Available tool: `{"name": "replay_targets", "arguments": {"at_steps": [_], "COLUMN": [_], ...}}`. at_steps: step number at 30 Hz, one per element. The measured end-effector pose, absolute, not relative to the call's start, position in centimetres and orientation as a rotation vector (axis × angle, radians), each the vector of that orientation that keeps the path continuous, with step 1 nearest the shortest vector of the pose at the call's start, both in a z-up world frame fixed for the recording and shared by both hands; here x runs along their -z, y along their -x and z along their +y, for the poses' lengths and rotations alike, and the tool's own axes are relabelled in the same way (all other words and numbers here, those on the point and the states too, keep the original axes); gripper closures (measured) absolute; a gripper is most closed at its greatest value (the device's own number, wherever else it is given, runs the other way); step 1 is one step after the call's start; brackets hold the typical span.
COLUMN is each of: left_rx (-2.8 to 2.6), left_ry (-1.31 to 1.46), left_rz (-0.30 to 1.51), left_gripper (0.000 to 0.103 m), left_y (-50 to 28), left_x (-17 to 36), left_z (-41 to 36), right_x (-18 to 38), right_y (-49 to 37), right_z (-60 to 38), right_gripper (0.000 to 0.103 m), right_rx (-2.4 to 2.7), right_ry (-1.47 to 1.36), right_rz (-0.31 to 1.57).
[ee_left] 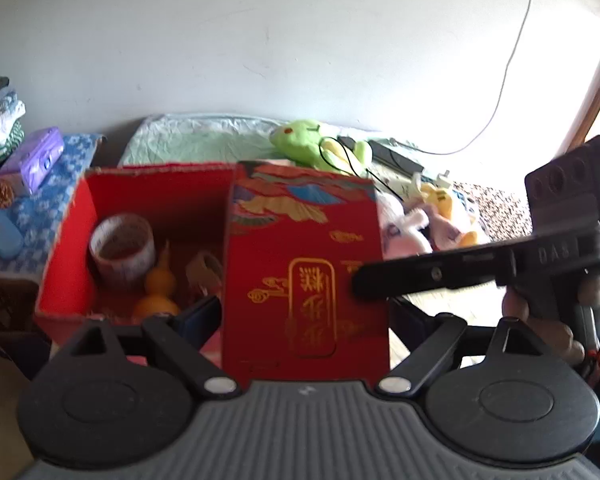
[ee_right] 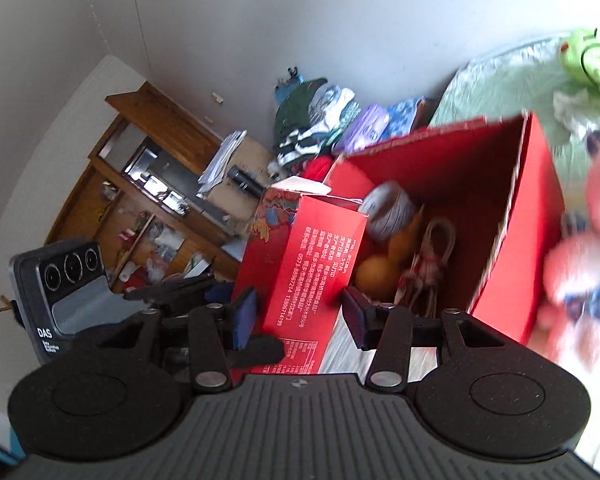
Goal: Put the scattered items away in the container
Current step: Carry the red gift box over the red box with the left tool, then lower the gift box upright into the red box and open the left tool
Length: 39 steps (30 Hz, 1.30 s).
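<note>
A tall red gift box (ee_left: 304, 276) with gold print hangs in the air, held by both grippers. My left gripper (ee_left: 304, 314) spans its wide face with a pad on each side. Across its narrow side (ee_right: 308, 264) my right gripper (ee_right: 300, 314) is shut, and one of its fingers (ee_left: 420, 274) reaches in from the right. Behind and left of the box stands the open red container (ee_left: 160, 170) (ee_right: 536, 208). Inside lie a tape roll (ee_left: 122, 250) (ee_right: 388, 210), an orange gourd (ee_left: 158, 288) (ee_right: 380, 268) and a coiled cord (ee_left: 204, 270) (ee_right: 432, 256).
On the green bedspread (ee_left: 204, 140) behind the container lie a green plush (ee_left: 308, 140) (ee_right: 588, 60), a white-pink plush (ee_left: 404, 224), a yellow plush (ee_left: 440, 200) and a black power strip (ee_left: 396, 156). A purple pack (ee_left: 32, 160), a blue case (ee_left: 0, 232) and a clothes pile (ee_right: 312, 120) sit left.
</note>
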<state>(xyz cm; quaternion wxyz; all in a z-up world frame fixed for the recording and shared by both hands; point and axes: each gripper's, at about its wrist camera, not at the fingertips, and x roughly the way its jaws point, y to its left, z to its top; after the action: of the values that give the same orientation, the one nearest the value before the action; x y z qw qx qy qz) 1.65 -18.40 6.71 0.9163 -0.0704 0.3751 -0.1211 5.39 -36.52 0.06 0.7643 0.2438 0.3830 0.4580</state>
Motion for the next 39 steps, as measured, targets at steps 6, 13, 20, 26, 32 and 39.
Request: {"name": "replay_targets", "arguments": {"at_steps": [6,13,20,26,32,39], "left_rx": [0.325,0.409,0.470,0.506,0.540,0.584], "left_ry": [0.212,0.261,0.290,0.248,0.246,0.270], "left_rz": [0.834,0.938,1.128,1.247,1.297,1.348], "left_gripper": [0.015,0.015,0.015,0.015,0.015,0.014], "left_y": [-7.8,-13.9,-17.7,-19.4,-20.5,-21.4], "left_x": [-4.4,-1.9,1.8,4.1,5.0,5.9], "left_z": [-16.7,-15.4,-15.7,-17.2,-17.9,-18.1], "right_x": [0.3,1.4,1.4,2.5,2.5,2.3], "right_y": [-8.6,-12.4,-13.8,-14.8,-15.4,-16.3], "right_z": [-35.6,-34.4,-31.4,-30.4,-29.9,-29.3], "right_gripper": [0.054,0.059,0.067,0.068,0.073,0.075], "right_rx": [-0.848,-0.649,-0.500,-0.390,-0.319,-0.265], "right_ry": [-0.520,-0.542,-0.272,-0.094,-0.012,0.072], "right_rz": [0.820,0.906,1.019,1.108,1.128,1.149]}}
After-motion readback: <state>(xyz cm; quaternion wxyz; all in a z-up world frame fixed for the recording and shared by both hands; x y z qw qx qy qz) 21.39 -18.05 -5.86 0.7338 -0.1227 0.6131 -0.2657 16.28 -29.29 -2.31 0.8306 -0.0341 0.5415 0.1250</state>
